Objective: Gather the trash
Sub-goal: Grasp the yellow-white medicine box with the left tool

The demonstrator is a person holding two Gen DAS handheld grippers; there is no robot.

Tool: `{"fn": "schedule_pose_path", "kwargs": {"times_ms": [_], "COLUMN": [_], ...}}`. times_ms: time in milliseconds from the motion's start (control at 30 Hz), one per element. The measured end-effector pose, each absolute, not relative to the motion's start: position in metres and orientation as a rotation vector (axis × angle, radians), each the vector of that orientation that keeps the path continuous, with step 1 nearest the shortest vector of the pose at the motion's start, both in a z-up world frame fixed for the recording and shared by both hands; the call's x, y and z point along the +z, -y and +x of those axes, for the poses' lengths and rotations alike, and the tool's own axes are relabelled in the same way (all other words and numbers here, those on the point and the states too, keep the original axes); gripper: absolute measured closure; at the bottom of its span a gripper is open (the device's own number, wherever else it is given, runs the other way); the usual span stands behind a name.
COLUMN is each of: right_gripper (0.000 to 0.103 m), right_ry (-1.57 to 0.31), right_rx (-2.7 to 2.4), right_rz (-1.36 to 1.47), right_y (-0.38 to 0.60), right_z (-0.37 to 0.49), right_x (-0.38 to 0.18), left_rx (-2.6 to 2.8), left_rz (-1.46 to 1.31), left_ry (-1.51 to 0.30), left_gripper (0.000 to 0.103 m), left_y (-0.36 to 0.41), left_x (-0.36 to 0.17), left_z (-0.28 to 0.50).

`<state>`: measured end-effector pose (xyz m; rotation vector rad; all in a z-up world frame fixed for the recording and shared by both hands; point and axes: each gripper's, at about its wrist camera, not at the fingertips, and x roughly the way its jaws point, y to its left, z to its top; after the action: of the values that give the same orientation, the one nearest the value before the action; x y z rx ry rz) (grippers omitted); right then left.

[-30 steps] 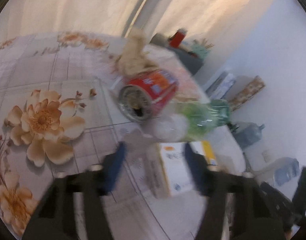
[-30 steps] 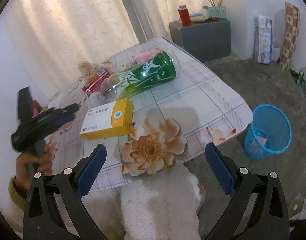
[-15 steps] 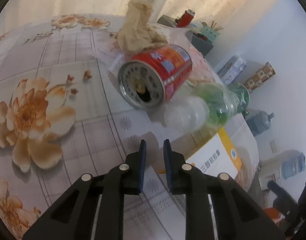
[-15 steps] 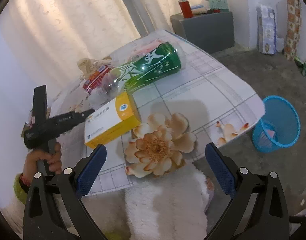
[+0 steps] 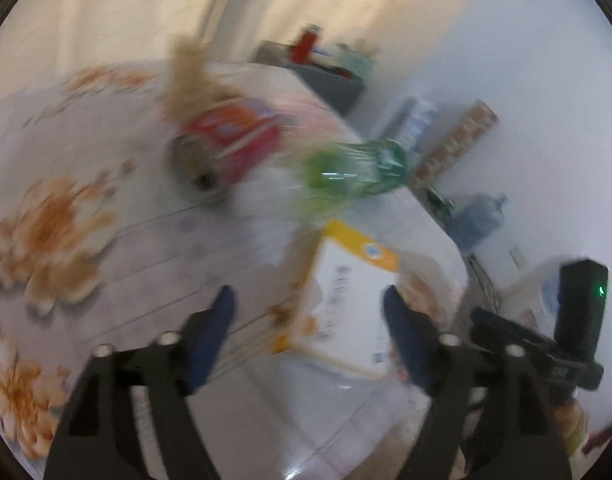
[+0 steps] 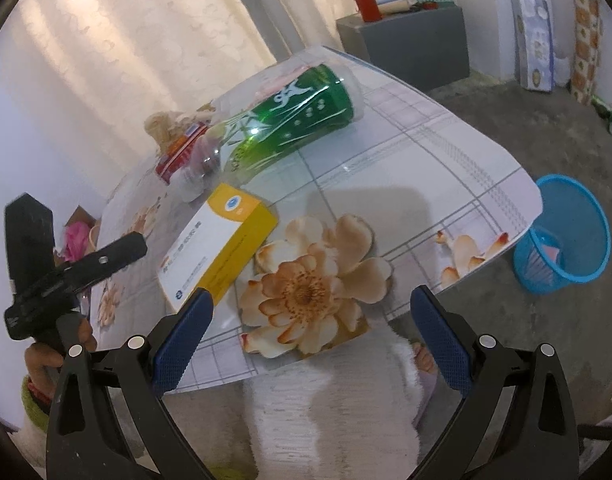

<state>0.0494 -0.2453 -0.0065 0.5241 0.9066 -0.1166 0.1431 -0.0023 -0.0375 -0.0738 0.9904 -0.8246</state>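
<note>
A white and yellow carton box (image 6: 216, 246) lies on the flowered table (image 6: 425, 168); it also shows in the blurred left wrist view (image 5: 345, 296). Behind it lie a green plastic bottle (image 6: 286, 124), a red can (image 5: 230, 140) and crumpled brown paper (image 5: 190, 80). My left gripper (image 5: 307, 320) is open, its fingers either side of the box's near end, apart from it. My right gripper (image 6: 309, 328) is open and empty, above the table's near edge. The left tool (image 6: 66, 268) shows at the left of the right wrist view.
A blue mesh bin (image 6: 563, 234) stands on the floor right of the table. A grey cabinet (image 6: 409, 44) with a red container stands at the back. Boxes lean on the wall (image 6: 533, 40). A white fluffy cloth (image 6: 333, 400) lies below my right gripper.
My left gripper was shut half a second ago and is now open, swung right toward the box. The box has turned on the table. My right gripper has come a little closer.
</note>
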Motion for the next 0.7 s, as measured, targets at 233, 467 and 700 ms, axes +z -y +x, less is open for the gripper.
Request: {"fn": "schedule_pose_path", "kwargs": {"times_ms": [233, 467, 700], "right_gripper": [0.008, 0.008, 0.008], "right_ry": [-0.887, -0.881, -0.878], "right_rx": [-0.136, -0.16, -0.161], "right_rz": [0.557, 0.587, 0.584], "right_y": [0.26, 0.273, 0.278], "right_z": [0.042, 0.029, 0.028], "right_x": [-0.007, -0.011, -0.01], "left_rx": [-0.859, -0.847, -0.809], "left_rz": [0.262, 0.449, 0.369], "left_ry": [-1.06, -1.089, -1.124], "left_gripper": [0.015, 0.029, 0.033], "left_y": [0.077, 0.102, 0.077], "left_x": [-0.051, -0.067, -0.07], "left_z": [0.142, 0.135, 0.133]}}
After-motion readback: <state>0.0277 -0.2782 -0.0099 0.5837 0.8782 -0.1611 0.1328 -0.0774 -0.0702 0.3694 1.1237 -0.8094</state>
